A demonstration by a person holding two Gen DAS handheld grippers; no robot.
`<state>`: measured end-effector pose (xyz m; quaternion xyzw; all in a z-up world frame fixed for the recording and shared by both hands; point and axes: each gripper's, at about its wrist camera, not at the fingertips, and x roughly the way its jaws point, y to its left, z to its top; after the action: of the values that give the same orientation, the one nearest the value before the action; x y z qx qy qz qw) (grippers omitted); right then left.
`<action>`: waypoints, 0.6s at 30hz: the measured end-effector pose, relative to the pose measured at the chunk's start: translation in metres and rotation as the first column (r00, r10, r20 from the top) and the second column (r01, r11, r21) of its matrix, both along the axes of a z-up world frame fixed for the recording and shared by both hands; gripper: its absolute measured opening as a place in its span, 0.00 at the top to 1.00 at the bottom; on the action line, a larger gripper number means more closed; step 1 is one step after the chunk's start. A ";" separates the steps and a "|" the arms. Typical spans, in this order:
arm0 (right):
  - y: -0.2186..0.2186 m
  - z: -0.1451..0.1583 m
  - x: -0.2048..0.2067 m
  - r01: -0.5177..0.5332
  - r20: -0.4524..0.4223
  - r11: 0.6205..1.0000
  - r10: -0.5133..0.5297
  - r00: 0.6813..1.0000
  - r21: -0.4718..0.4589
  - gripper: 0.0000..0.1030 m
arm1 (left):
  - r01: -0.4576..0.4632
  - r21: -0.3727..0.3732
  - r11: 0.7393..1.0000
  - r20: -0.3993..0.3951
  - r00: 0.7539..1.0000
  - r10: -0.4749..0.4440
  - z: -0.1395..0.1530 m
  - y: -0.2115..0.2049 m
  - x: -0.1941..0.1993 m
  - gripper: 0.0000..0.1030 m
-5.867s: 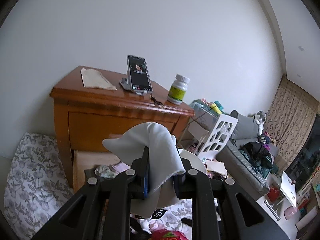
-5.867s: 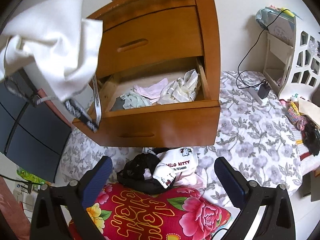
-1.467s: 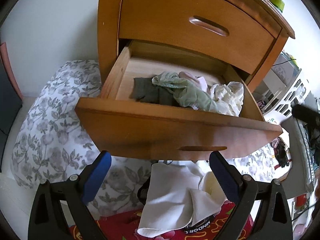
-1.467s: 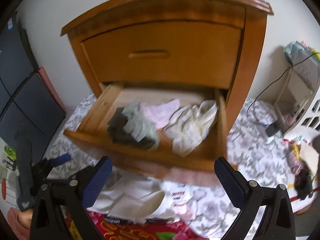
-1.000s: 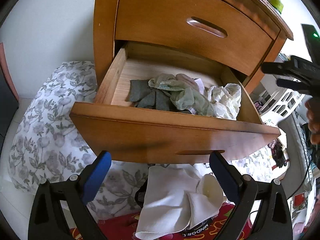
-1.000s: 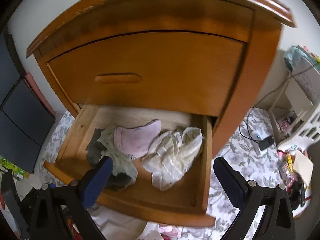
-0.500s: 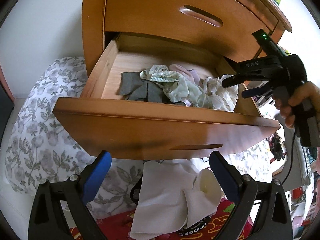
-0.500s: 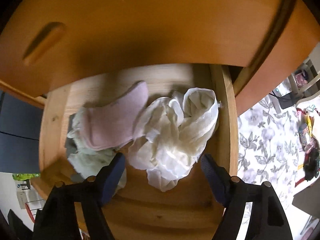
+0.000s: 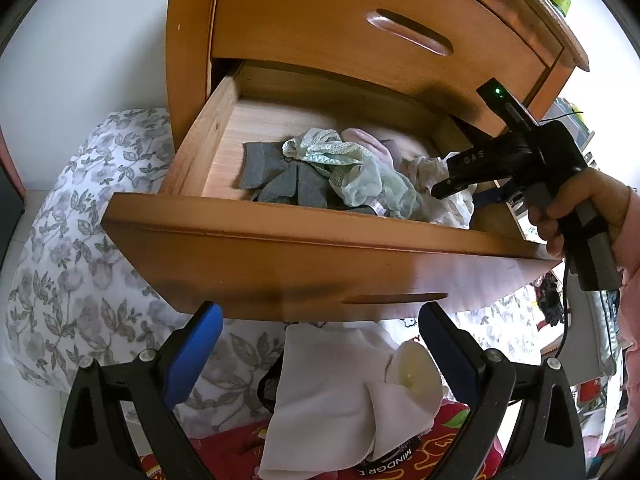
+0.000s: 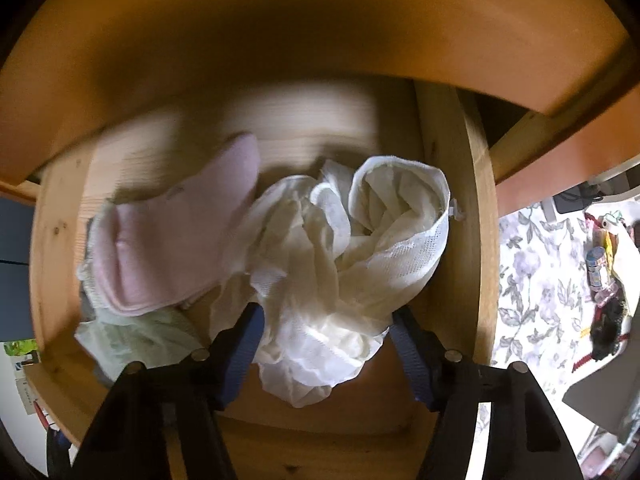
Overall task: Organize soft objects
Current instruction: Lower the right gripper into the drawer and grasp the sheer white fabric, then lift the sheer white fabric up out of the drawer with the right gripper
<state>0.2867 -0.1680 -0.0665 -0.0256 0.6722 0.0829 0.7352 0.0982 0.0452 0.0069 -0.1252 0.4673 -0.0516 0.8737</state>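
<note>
Nightstand: an orange-brown wooden cabinet against a white wall; its upper drawer is shut and the lower drawer is pulled well out over the floor.
Floral mat: grey leaf print, spread on the floor to the left of and beneath the open drawer.
Drawer room: the left part of the pale drawer floor lies bare; the clothes are bunched from the middle to the right wall.
Drawer edges: the front panel runs across the left wrist view above the left gripper; the right side wall stands just beside the white mesh garment.
White mesh garment: crumpled at the right end of the drawer, lying between the right gripper's two blue pads.
Right gripper: pointed down into the drawer, jaws partway in and just now closing around the white mesh garment; whether the pads press it yet cannot be told.
Left gripper: jaws spread wide, empty, held above the white cloth on the floor.
White cloth: folded loosely on a red floral cushion in front of the drawer.
Pink sock: lies left of the white mesh garment, blurred.
Pale green lace garment: mid-drawer, over a grey cloth.
</note>
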 end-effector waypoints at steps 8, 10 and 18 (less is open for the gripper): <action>0.015 -0.006 0.009 -0.037 0.008 0.998 0.037 0.999 -0.049 0.60 | -0.003 -0.004 1.000 -0.012 1.000 0.003 -0.003 0.001 0.002 0.05; 0.016 -0.005 0.007 -0.041 0.016 0.998 0.042 0.999 -0.050 0.65 | -0.005 -0.008 1.000 -0.018 1.000 0.005 -0.004 0.002 0.003 0.05; 0.007 0.014 -0.011 -0.047 0.089 0.996 0.054 0.995 -0.076 0.86 | -0.021 -0.011 1.000 -0.031 0.999 0.020 -0.004 0.005 0.001 0.04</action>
<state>0.2757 -0.1615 -0.0524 -0.0735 0.6398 0.0755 0.7613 0.0997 0.0503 0.0027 -0.1356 0.4791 -0.0433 0.8662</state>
